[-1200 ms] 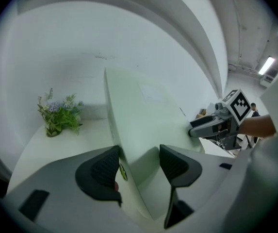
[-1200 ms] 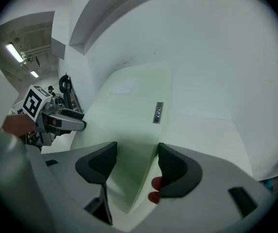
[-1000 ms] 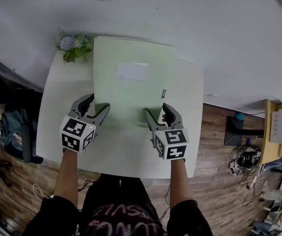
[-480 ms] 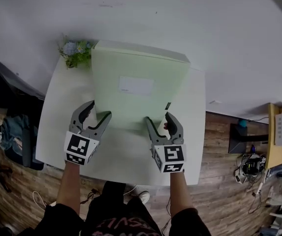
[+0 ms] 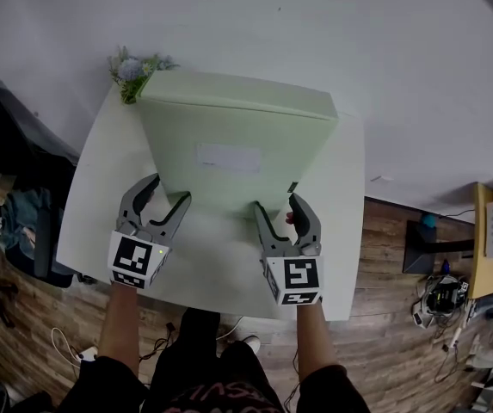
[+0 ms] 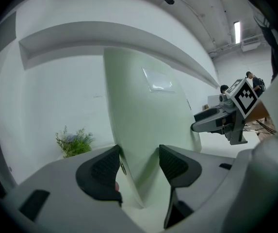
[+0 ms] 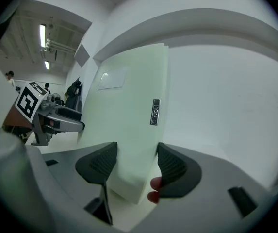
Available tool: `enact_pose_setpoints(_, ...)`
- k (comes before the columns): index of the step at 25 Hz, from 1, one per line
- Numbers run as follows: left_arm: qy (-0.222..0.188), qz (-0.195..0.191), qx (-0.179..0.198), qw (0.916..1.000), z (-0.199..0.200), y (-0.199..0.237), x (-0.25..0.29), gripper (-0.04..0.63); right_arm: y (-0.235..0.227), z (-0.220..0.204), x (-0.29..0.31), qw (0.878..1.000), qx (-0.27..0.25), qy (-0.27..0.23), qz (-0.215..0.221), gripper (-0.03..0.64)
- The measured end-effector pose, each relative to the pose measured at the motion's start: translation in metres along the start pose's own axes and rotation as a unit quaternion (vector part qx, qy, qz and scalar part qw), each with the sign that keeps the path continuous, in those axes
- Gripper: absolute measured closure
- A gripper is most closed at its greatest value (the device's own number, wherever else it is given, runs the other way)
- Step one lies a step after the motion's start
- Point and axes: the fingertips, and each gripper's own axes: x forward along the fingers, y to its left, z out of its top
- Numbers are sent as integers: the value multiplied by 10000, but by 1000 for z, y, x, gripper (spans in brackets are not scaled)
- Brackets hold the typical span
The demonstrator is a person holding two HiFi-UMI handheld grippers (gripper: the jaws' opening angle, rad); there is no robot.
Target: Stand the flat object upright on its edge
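A white table [image 5: 91,205] stands against a plain white wall [image 5: 332,33] on a wood-plank floor [image 5: 392,256], with a small bunch of flowers [image 5: 132,69] at its far left corner. Strip lights [image 6: 237,31] line the ceiling. A pale wooden desk [image 5: 478,265] sits at right.

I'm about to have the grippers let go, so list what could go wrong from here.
1. The left gripper and right gripper clamp the pale green file box only at its bottom corners, so the tall body above could tip over on release.
2. Its bottom edge rests on the smooth white table and might slide out.
3. The small flower bunch sits at the table's far left corner, close to the box. A fall that way could knock it.
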Motion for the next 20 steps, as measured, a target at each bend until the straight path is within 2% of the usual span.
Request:
enact_pose_setpoints(15, 40, 81, 192, 9998, -10, -9, -17, 327, 10, -5, -15, 9998, 11, -201, 4, 348)
enact_pose_setpoints(20, 102, 123, 124, 9998, -14, -12, -20, 327, 12, -8, -18, 9998, 3, -204, 30, 348)
